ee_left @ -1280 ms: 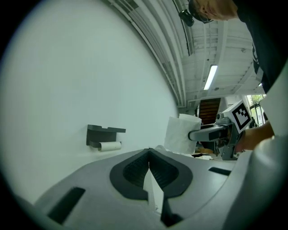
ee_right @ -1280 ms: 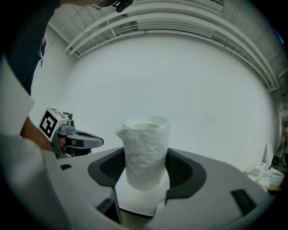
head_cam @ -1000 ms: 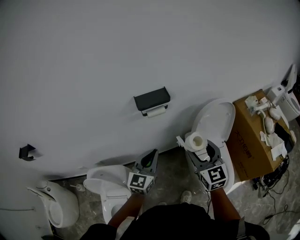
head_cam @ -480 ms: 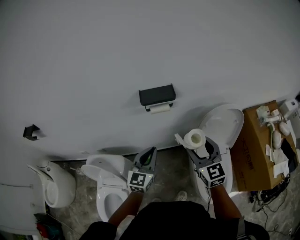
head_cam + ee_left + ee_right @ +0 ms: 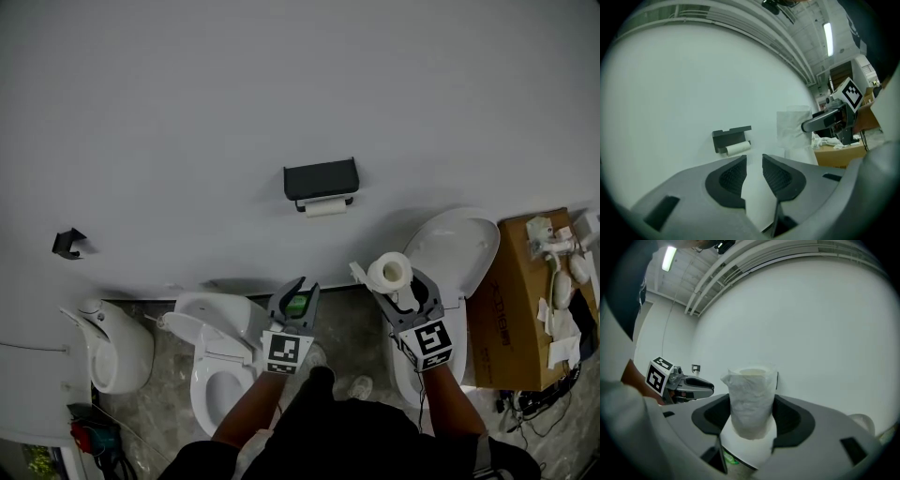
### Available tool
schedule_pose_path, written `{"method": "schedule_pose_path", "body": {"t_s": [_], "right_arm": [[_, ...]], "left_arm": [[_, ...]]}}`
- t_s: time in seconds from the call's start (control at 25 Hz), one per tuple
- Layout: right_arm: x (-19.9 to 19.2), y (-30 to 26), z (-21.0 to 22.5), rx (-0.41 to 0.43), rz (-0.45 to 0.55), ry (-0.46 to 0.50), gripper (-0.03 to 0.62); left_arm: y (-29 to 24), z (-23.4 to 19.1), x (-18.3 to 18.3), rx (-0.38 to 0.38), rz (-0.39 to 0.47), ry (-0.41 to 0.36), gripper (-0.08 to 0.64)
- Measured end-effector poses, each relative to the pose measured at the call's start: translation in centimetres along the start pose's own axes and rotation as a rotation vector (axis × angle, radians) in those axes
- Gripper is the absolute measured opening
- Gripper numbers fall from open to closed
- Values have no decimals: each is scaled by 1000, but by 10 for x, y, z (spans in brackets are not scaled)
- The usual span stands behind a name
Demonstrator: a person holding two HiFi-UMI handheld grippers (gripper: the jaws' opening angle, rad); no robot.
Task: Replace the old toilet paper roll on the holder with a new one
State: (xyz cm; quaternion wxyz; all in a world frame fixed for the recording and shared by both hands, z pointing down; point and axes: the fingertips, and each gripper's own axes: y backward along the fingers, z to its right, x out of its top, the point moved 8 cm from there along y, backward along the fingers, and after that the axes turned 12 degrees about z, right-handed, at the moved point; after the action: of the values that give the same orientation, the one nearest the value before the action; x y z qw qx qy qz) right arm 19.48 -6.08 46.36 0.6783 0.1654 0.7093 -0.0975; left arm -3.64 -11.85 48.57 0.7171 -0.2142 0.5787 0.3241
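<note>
Right gripper clamps the new roll. Left gripper, jaws just opening, slightly apart and empty, should go level to the old roll on the holder — pinch its end squarely.

We're in some fixtures test space: below the holder, two toilets line the wall, a cardboard box right.

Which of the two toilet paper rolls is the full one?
The new roll held in the right gripper: it is thick with paper. The old roll, hanging on the black wall holder, is thin, almost only a tube.
</note>
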Motion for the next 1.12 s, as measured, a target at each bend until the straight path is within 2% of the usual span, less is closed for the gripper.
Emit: {"method": "schedule_pose_path", "body": {"t_s": [0.24,0.4,0.52,0.76,1.12], "right_arm": [[-4,-15,-2,7,-2,-9,268],[-10,-25,3,-3,-11,-13,268],[-14,-30,8,-13,-18,-23,268],[-20,-43,14,-13,-29,-22,268],[-27,-50,29,-19,-40,-30,268]], "left_arm": [[-29,-8,-6,-34,-49,-153,151],[-50,-15,-10,-35,-100,-277,166],[-67,-16,-12,-45,-133,-385,185],[-99,-15,-17,-113,-172,-619,236],[-144,-28,-20,-108,-199,-918,247]]}}
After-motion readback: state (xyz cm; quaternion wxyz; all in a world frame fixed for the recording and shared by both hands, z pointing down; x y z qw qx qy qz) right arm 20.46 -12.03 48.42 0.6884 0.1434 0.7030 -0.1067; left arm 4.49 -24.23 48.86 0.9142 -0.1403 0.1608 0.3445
